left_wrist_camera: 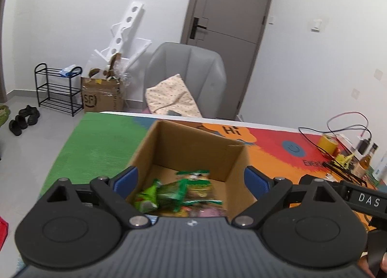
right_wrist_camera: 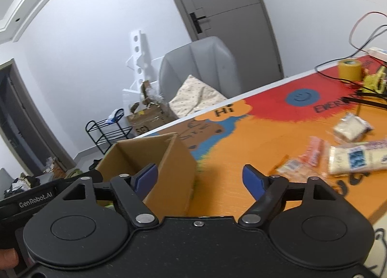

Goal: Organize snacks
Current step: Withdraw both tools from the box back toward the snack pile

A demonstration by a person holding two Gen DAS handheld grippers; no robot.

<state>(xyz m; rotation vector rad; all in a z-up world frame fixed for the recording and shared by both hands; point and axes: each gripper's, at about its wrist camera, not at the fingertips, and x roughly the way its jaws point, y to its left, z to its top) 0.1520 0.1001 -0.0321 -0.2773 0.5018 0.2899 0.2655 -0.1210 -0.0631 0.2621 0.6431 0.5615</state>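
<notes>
Left wrist view: an open brown cardboard box (left_wrist_camera: pixel 193 154) stands on the colourful table mat (left_wrist_camera: pixel 101 142), holding green snack packets (left_wrist_camera: pixel 179 191) on its floor. The left gripper (left_wrist_camera: pixel 191 178) hangs above the box's near edge, jaws spread wide, nothing between them.

Right wrist view: loose white and pink snack packs (right_wrist_camera: pixel 348 157) lie on the orange part of the mat, far right of the right gripper (right_wrist_camera: pixel 200 176). It tilts, jaws spread and empty, the box (right_wrist_camera: pixel 154 164) at its left finger.

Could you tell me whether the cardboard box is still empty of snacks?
No, the left wrist view shows several green snack packets lying on the bottom of the open cardboard box.
</notes>
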